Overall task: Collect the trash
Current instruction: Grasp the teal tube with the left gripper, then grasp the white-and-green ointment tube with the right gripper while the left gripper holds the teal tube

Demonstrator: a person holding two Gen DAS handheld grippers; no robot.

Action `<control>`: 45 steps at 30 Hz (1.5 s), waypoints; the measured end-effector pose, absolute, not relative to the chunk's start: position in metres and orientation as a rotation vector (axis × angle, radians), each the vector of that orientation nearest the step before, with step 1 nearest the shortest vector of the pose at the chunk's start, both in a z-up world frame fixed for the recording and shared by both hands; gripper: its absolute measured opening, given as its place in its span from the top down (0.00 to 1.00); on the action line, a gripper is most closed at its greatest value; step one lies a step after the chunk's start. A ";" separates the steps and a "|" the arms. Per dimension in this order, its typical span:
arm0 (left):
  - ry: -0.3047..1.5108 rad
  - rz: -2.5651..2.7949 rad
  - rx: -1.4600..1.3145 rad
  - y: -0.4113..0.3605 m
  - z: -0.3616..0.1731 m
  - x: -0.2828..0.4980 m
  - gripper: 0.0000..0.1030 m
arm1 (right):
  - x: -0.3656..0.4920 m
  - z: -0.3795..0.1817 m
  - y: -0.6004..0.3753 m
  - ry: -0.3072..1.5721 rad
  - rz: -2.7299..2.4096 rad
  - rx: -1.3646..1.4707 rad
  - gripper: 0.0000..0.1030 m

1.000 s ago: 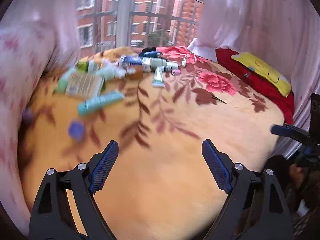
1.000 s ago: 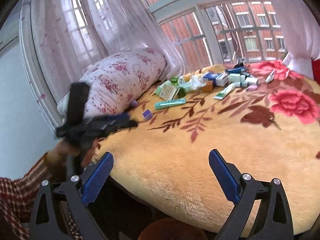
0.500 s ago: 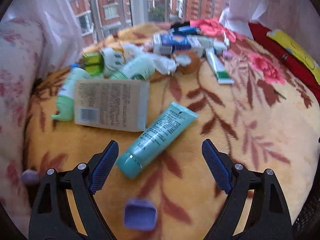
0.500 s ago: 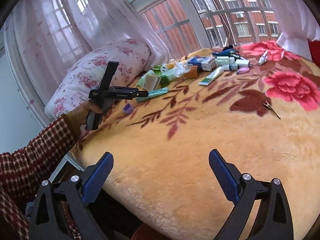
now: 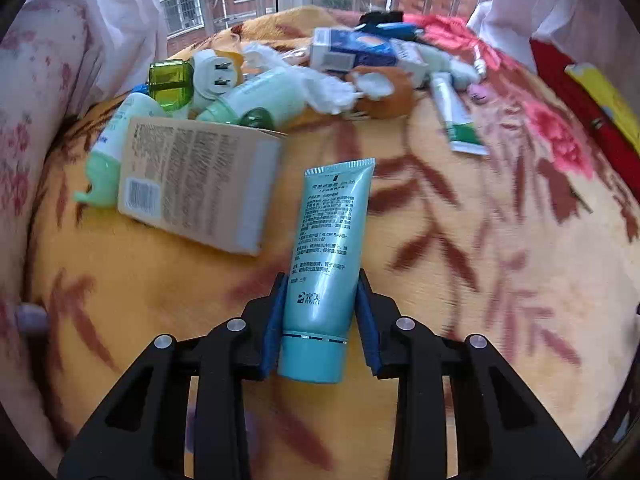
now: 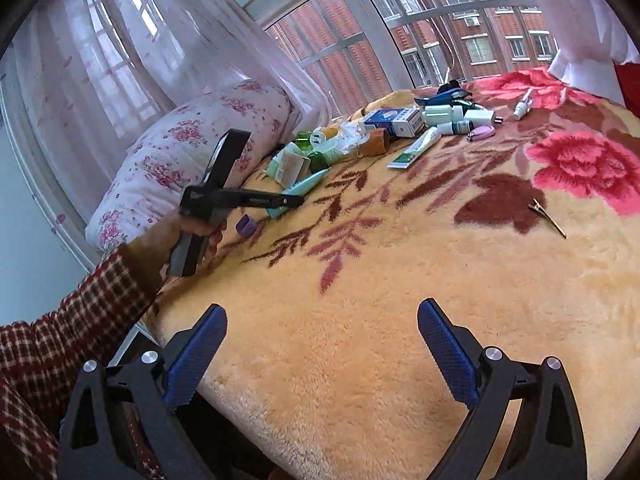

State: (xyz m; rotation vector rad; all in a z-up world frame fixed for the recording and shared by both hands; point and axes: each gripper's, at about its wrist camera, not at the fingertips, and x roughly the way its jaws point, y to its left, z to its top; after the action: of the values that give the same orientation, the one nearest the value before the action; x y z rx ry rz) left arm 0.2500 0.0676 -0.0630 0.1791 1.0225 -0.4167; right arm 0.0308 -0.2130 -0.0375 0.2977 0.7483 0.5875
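Observation:
My left gripper (image 5: 320, 280) is shut on the cap end of a teal cream tube (image 5: 328, 248), which lies on the yellow floral blanket (image 5: 460, 320). A heap of trash lies beyond it: a beige carton (image 5: 196, 180), a pale green bottle (image 5: 112, 148), a green cap (image 5: 170, 80), crumpled tissue (image 5: 320, 84) and a blue-and-white box (image 5: 352, 52). In the right wrist view the left gripper (image 6: 296, 200) sits at the tube (image 6: 304, 188) by the same heap. My right gripper (image 6: 320, 320) is open and empty above the blanket's near edge.
A floral pillow (image 6: 192, 156) lies left of the heap against the window curtain. A green-and-white toothpaste tube (image 6: 416, 148), a pink item (image 6: 482, 133) and a small white bottle (image 6: 522, 106) lie further along. A hair clip (image 6: 548, 216) lies mid-blanket. A purple cap (image 6: 245, 225) lies near the hand.
My left gripper swung toward the heap, moved in over the teal tube and closed on it. The right gripper stayed open, drifting slightly.

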 end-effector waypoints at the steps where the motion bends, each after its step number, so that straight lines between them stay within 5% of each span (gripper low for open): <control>1: 1.011 -0.422 0.149 0.066 -0.061 0.242 0.69 | 0.032 -0.037 -0.213 0.748 0.577 0.295 0.08; 13: 0.837 -0.474 -0.016 0.035 -0.035 0.139 0.69 | 0.161 -0.007 -0.198 0.752 0.410 0.117 0.08; 24: 0.784 -0.517 -0.061 0.031 -0.041 0.097 0.68 | 0.335 -0.067 -0.146 0.959 0.132 0.027 0.20; 30: 0.793 -0.530 -0.054 0.035 -0.046 0.091 0.68 | 0.352 -0.095 -0.140 1.028 0.108 -0.007 0.11; 32: 0.795 -0.536 -0.062 0.037 -0.046 0.089 0.68 | 0.351 -0.095 -0.140 1.025 0.114 -0.026 0.17; 36: 0.790 -0.539 -0.068 0.037 -0.045 0.081 0.68 | 0.345 -0.084 -0.144 1.006 0.151 -0.030 0.70; 45: 0.781 -0.564 -0.065 0.031 -0.040 0.058 0.68 | 0.282 -0.060 -0.172 0.939 0.233 0.015 0.75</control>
State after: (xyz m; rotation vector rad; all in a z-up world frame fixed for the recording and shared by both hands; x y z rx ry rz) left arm 0.0584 0.0307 -0.0401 -0.0649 0.7809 -0.5642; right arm 0.2822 -0.1716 -0.0595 0.0151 0.9390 0.2325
